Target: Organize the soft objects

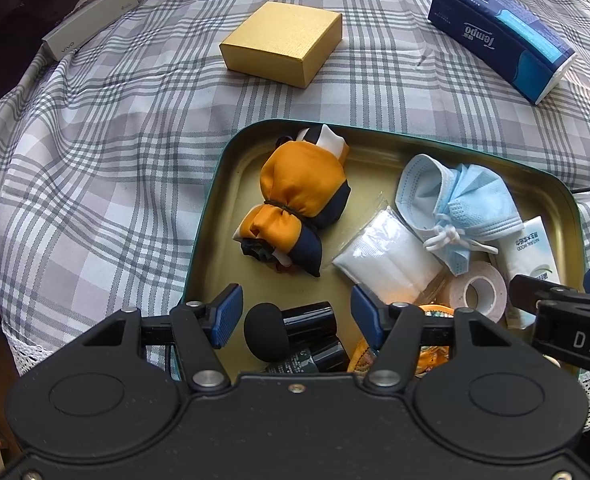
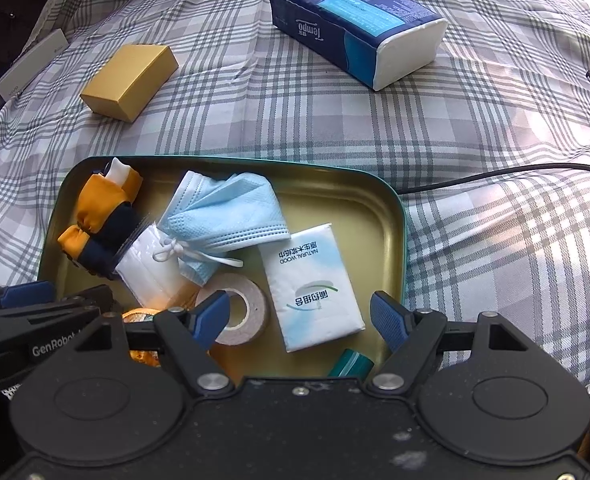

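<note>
A gold-lined tin tray (image 1: 215,184) (image 2: 402,240) lies on a plaid cloth. In it are an orange and navy cloth bundle (image 1: 299,200) (image 2: 99,216), a blue face mask (image 1: 459,208) (image 2: 231,212), a white wrapped pack (image 1: 387,256) (image 2: 147,272), a tape roll (image 1: 479,290) (image 2: 251,308) and a small tissue pack (image 1: 531,252) (image 2: 311,284). My left gripper (image 1: 297,314) hovers open over the tray's near left part, above black cylinders with a foam tip (image 1: 291,328). Open as well, my right gripper (image 2: 302,318) hangs over the small tissue pack without touching it.
Beyond the tray on the cloth sit a gold box (image 1: 283,44) (image 2: 131,80), a large blue Tempo tissue pack (image 1: 503,32) (image 2: 355,20) and a white box (image 1: 91,28) (image 2: 31,64) at the far left edge. A black cable (image 2: 495,172) runs right of the tray.
</note>
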The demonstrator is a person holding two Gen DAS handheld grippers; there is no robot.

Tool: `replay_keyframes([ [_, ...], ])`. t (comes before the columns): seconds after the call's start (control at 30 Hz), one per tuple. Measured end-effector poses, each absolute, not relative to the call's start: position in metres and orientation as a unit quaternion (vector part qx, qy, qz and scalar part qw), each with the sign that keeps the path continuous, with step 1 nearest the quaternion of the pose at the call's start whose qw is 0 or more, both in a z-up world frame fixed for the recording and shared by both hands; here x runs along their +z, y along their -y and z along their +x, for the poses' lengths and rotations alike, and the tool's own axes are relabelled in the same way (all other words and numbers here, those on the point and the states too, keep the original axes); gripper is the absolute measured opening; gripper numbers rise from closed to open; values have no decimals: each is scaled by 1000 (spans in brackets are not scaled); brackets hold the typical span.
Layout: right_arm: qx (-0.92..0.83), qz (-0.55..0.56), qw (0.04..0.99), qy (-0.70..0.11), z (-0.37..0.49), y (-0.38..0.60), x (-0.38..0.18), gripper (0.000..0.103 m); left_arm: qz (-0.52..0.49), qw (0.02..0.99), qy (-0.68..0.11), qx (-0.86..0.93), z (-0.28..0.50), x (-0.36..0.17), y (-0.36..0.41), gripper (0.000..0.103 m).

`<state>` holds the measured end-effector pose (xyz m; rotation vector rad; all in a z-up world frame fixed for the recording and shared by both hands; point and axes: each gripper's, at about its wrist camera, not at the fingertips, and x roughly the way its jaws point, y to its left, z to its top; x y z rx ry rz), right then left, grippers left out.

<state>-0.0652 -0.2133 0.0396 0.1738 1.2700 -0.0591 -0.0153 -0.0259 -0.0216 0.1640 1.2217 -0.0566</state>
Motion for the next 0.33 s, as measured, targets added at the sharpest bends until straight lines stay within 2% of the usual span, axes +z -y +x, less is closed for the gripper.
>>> replay_keyframes([
  [0.33, -25, 82, 800, -594, -65, 211, 38, 76, 79, 817, -570, -29, -16, -22, 27, 58],
])
